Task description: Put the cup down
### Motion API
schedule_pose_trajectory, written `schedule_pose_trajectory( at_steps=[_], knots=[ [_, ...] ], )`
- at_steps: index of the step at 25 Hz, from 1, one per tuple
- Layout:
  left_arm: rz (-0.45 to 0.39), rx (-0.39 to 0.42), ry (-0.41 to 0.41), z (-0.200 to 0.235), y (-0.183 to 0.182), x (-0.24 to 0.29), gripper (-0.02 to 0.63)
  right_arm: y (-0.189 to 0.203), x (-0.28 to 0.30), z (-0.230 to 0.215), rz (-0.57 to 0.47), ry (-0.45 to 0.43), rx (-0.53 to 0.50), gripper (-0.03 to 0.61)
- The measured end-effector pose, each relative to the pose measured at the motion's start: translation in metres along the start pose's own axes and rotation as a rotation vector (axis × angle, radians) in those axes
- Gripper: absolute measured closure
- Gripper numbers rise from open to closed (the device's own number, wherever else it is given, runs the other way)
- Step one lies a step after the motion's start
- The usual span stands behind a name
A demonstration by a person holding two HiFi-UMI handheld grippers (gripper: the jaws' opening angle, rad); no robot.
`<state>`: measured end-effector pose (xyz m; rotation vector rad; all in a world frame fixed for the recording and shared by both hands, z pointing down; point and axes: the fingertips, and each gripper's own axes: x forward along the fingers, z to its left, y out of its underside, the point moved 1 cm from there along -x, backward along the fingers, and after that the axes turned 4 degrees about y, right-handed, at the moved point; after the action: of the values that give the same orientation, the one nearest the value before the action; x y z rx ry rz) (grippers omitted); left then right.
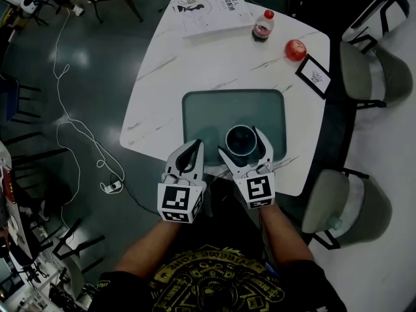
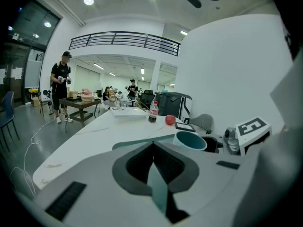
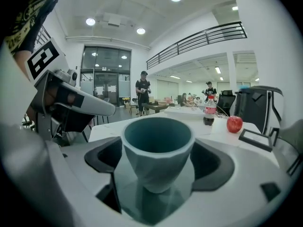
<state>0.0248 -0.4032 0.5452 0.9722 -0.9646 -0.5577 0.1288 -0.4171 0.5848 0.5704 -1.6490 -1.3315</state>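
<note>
Jaws of right gripper (image 1: pixel 240 143) stood wide apart, pads clear of teal cup (image 3: pixel 157 150) between them; cup upright on dark mat (image 1: pixel 208 112), near its six o'clock edge; left gripper (image 1: pixel 195 145) at cup's nine o'clock, jaws closed, empty

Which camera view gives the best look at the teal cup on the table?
The right gripper view: the cup fills its centre, whole from rim to base. The head view shows it only from above, small; the left gripper view shows just its rim.
</note>
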Motion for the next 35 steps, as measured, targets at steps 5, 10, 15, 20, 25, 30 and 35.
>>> schedule_pose_trajectory(
  at_steps=[5,10,15,20,25,30,35],
  knots=[
    [-0.036,0.01,0.012,-0.006,-0.008,-0.017,0.603,-0.009,-0.027,0.003,-0.014,0.051,0.024,0.143],
    [-0.077,0.01,0.025,-0.014,-0.015,-0.046,0.603,-0.035,-0.066,0.007,-0.06,0.142,0.047,0.143],
    [-0.112,0.009,0.022,-0.021,-0.017,-0.081,0.603,-0.06,-0.101,0.031,-0.125,0.161,0.069,0.222],
    [-0.144,0.007,0.017,-0.026,-0.019,-0.116,0.603,-0.077,-0.131,0.06,-0.136,0.176,0.056,0.372],
    [-0.172,0.022,0.025,-0.034,-0.025,-0.156,0.603,-0.082,-0.156,0.095,-0.117,0.169,0.076,0.553],
    [-0.178,0.02,0.047,-0.041,-0.018,-0.201,0.603,-0.077,-0.185,0.137,-0.085,0.148,0.069,0.572],
    [-0.201,0.022,0.066,-0.046,-0.007,-0.256,0.603,-0.077,-0.214,0.179,-0.087,0.148,0.071,0.572]
  ],
)
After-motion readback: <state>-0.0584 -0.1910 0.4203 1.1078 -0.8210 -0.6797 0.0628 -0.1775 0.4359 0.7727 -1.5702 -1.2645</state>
